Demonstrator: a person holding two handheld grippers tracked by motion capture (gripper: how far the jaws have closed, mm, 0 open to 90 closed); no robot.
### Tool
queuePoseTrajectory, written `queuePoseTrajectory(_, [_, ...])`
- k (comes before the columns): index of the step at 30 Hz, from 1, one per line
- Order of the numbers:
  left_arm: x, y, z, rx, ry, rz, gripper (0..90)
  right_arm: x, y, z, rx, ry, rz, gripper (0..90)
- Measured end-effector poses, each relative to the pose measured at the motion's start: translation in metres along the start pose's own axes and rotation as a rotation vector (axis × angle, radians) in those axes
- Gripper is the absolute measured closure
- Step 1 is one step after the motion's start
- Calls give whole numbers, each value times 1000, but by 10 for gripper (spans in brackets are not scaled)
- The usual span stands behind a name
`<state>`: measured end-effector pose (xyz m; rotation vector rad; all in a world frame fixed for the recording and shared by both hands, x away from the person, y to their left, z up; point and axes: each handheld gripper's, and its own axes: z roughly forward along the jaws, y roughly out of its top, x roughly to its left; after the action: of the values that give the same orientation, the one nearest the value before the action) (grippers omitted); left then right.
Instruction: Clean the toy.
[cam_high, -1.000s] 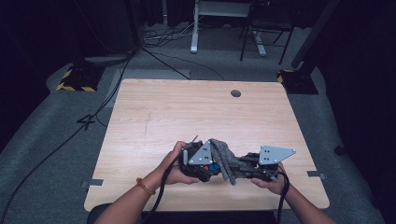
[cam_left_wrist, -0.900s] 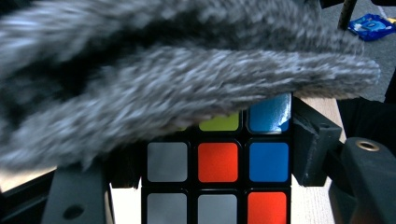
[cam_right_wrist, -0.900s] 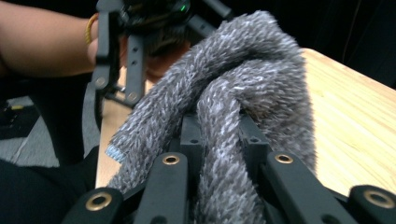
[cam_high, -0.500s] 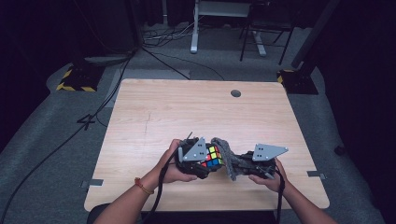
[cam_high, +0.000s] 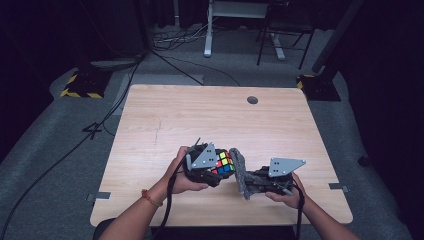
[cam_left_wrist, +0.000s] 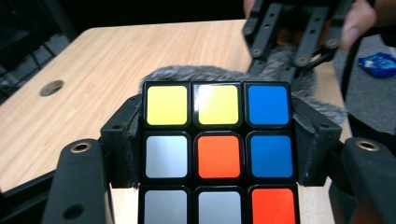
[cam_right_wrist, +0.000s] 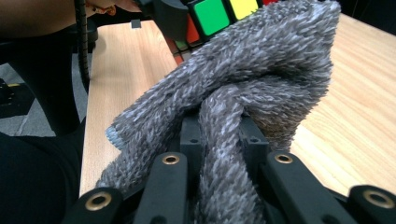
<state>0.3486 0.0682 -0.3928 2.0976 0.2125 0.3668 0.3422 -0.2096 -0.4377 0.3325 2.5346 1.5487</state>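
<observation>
A colourful puzzle cube (cam_high: 223, 162) is clamped between the jaws of my left gripper (cam_high: 216, 170), held above the near middle of the wooden table (cam_high: 210, 125). Seen from the left gripper view, the cube (cam_left_wrist: 217, 149) shows yellow, blue, white and orange stickers, with a jaw pad on each side. My right gripper (cam_high: 248, 184) is shut on a grey fuzzy cloth (cam_high: 240, 172), which stands folded right beside the cube. Through the right gripper view the cloth (cam_right_wrist: 243, 88) bunches over the jaws and presses up against the cube (cam_right_wrist: 215, 14).
A round cable hole (cam_high: 252, 100) sits near the table's far edge. Cables and a chair base (cam_high: 270, 35) lie on the dark floor beyond. A small blue object (cam_left_wrist: 380, 63) lies on the floor off the table's side.
The left gripper has turned so the cube's coloured faces now show from above. The cloth in the right gripper has lifted and stands upright against the cube.
</observation>
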Motion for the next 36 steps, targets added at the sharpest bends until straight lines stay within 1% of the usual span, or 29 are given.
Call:
queuePoseTrajectory(1, [0, 0, -1, -2, 6, -1, 329, 0, 1, -2, -6, -3, -3, 771])
queuePoseTrajectory(2, [2, 0, -3, -1, 20, 3, 329, -1, 2, -3, -11, -8, -6, 771])
queuePoseTrajectory(5, [8, -2, -6, 9, 55, -5, 329, -4, 6, -12, -21, -52, -19, 770])
queuePoseTrajectory(6, [11, -4, -7, 16, 66, -19, 329, -5, 7, -14, -18, -67, -22, 769])
queuePoseTrajectory(7, [13, -6, -7, 22, 73, -26, 329, -7, 7, -16, -7, -101, -27, 768])
queuePoseTrajectory(8, [16, -9, -7, 28, 83, -32, 329, -9, 6, -18, 3, -117, -28, 768])
queuePoseTrajectory(10, [21, -15, -5, 37, 93, -52, 329, -17, 3, -20, 28, -161, -12, 768])
queuePoseTrajectory(11, [23, -18, -4, 40, 96, -63, 329, -20, 1, -20, 35, -171, -3, 767])
queuePoseTrajectory(12, [25, -22, -2, 41, 98, -70, 329, -24, -2, -20, 54, -182, 2, 766])
queuePoseTrajectory(14, [29, -28, 2, 44, 89, -88, 329, -31, -7, -18, 93, -217, 14, 764])
queuePoseTrajectory(15, [31, -31, 5, 55, 90, -95, 329, -35, -10, -17, 106, -217, 31, 763])
queuePoseTrajectory(17, [34, -37, 11, 86, 95, -90, 329, -42, -16, -15, 127, -218, 57, 762])
queuePoseTrajectory(19, [37, -42, 15, 103, 84, -102, 329, -45, -21, -12, 165, -235, 55, 761])
queuePoseTrajectory(20, [37, -44, 17, 115, 76, -108, 329, -48, -24, -11, 176, -231, 68, 759])
queuePoseTrajectory(21, [38, -46, 19, 131, 73, -105, 329, -50, -26, -9, 178, -220, 85, 756])
queuePoseTrajectory(22, [38, -48, 21, 146, 67, -105, 329, -51, -28, -8, 187, -214, 91, 755])
queuePoseTrajectory(25, [40, -53, 26, 180, 53, -109, 328, -53, -32, -5, 208, -212, 95, 753])
queuePoseTrajectory(28, [41, -57, 29, 203, 28, -121, 327, -54, -34, -2, 221, -195, 104, 747])
queuePoseTrajectory(30, [42, -59, 31, 225, 34, -121, 327, -54, -36, 1, 235, -186, 108, 743])
queuePoseTrajectory(32, [44, -62, 33, 233, 14, -139, 327, -54, -38, 5, 258, -174, 102, 738])
queuePoseTrajectory(34, [45, -64, 35, 268, 16, -137, 326, -54, -39, 6, 263, -167, 108, 733])
queuePoseTrajectory(36, [46, -66, 36, 281, 10, -145, 326, -55, -40, 8, 269, -166, 112, 726])
